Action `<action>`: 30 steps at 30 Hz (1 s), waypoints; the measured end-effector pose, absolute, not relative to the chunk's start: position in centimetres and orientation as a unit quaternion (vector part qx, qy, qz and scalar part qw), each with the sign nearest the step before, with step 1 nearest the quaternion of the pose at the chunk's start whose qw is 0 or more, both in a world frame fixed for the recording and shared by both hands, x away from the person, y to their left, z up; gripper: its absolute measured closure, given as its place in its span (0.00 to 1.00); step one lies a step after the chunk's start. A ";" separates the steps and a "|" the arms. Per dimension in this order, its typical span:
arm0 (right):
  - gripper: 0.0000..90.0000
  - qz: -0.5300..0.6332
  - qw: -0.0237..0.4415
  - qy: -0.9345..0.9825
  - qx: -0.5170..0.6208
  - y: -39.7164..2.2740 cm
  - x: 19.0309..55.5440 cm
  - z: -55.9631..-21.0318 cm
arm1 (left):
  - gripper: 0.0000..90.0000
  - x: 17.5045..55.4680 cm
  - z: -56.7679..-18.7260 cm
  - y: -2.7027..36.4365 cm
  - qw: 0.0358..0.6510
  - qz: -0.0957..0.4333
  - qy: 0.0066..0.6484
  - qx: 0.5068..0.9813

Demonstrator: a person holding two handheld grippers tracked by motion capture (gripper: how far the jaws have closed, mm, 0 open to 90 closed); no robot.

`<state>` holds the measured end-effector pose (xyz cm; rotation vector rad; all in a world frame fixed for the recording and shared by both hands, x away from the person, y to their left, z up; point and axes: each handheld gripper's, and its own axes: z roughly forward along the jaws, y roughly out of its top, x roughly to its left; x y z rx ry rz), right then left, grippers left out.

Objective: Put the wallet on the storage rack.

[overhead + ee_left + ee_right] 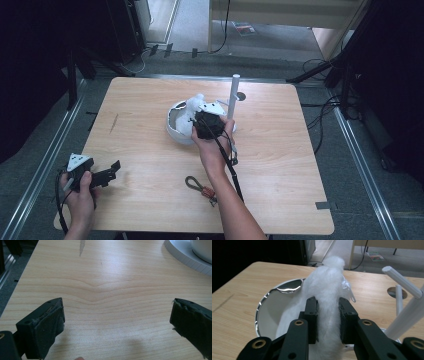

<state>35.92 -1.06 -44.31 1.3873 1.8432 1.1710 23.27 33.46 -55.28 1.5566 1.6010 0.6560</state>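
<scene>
**White fluff held upright over the bowl**

At the desk's (150,200) left edge, the left gripper (107,174) rested low, its jaws spread wide with bare wood between them, as the left gripper view confirmed. Further right, one white bowl (176,131) sat mid-desk. The right gripper (327,315) had its jaws clamped on one tuft of white fluff (329,282), whose long axis ran up from the bowl, its tip pointing away from the hand. The right gripper view revealed a shiny spoon (289,286) on the bowl's far rim, which the high view left unclear. Just right stood one white stand (233,95). One looped strap (199,186) lay near the forearm.
</scene>
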 end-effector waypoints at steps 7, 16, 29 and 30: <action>0.78 0.463 0.262 0.683 0.501 -0.9 35.8 -44.0 | 0.00 23.3 -55.3 33.5 0.396 0.259 0.632 0.614; 0.79 0.450 0.266 0.696 0.492 -0.4 36.1 -44.8 | 0.00 23.3 -55.3 33.4 0.395 0.259 0.631 0.615; 0.78 0.436 0.258 0.710 0.489 0.2 36.2 -45.9 | 0.00 23.3 -55.3 33.5 0.396 0.259 0.631 0.615; 0.78 0.436 0.257 0.711 0.489 0.2 36.2 -45.9 | 0.00 23.3 -55.3 33.5 0.396 0.259 0.631 0.615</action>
